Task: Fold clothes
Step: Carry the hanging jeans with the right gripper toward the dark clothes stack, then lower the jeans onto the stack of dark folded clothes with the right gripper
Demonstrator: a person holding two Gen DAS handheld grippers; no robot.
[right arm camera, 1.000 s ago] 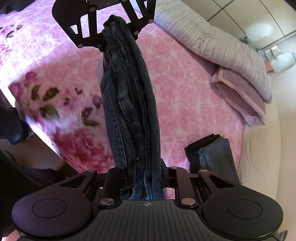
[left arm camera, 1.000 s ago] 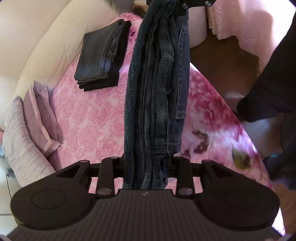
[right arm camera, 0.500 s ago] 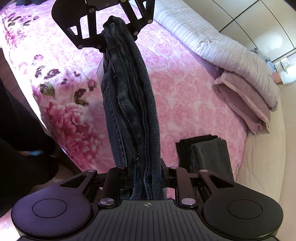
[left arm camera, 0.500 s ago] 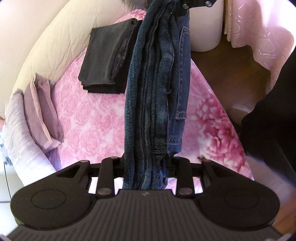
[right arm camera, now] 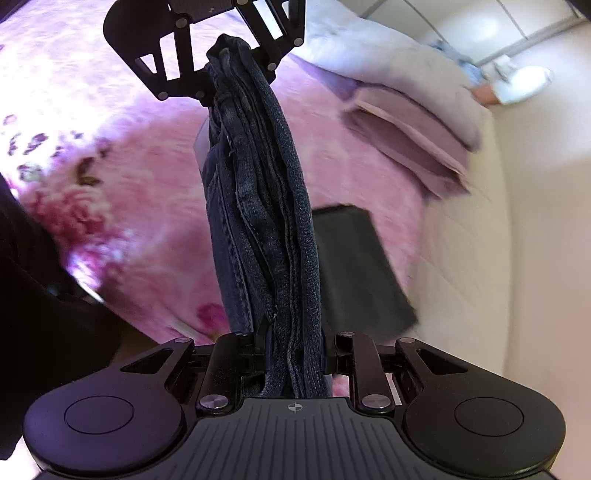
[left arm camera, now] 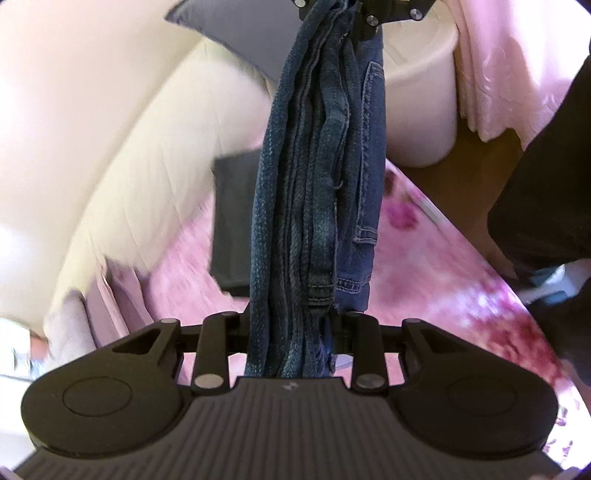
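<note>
Folded blue jeans [left arm camera: 314,192] hang stretched in the air between my two grippers. My left gripper [left arm camera: 291,325] is shut on one end of the bundle, and my right gripper [left arm camera: 354,14] clamps the far end at the top of the left wrist view. In the right wrist view the jeans [right arm camera: 262,206] run from my right gripper [right arm camera: 291,354] up to my left gripper [right arm camera: 225,74]. A stack of folded dark trousers [right arm camera: 354,269] lies on the pink bedspread right below the jeans, also in the left wrist view as the dark trousers stack [left arm camera: 232,218].
The pink floral bedspread [right arm camera: 140,173] covers the bed, with a cream padded headboard [left arm camera: 136,162] beside it. Folded lilac and grey bedding [right arm camera: 406,122] lies farther along. A person's dark legs [left arm camera: 546,184] stand on the wooden floor by the bed edge. A cream round pouf [left arm camera: 421,96] sits beyond.
Both grippers have carried the jeans across the bed toward the headboard side. The dark trousers stack now sits directly under the jeans. The background is motion-blurred.
</note>
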